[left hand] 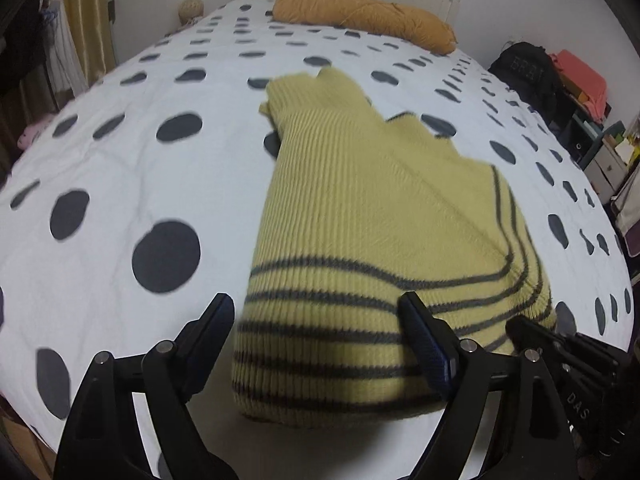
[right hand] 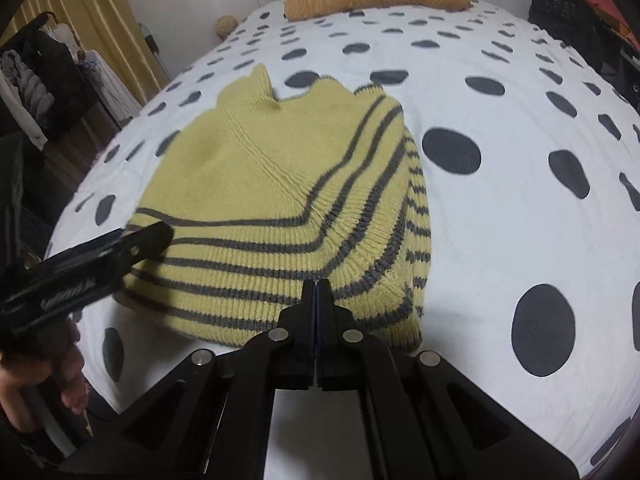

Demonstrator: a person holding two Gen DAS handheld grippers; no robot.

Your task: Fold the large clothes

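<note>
**Folded sweater at the near edge of the bed**

The yellow striped sweater point(right hand: 280, 200) lies folded on the dotted bed point(right hand: 500, 240), bare cover on both sides. Left gripper point(left hand: 316, 328) jaws gape wide over its near hem, gripping nothing; right gripper point(right hand: 316, 286) jaws pressed together, empty, at the hem

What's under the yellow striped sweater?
The sweater lies folded on the white, dark-dotted bedspread, which shows all around it. Whatever lies directly beneath, or between its folded layers, is covered and can't be seen.
</note>
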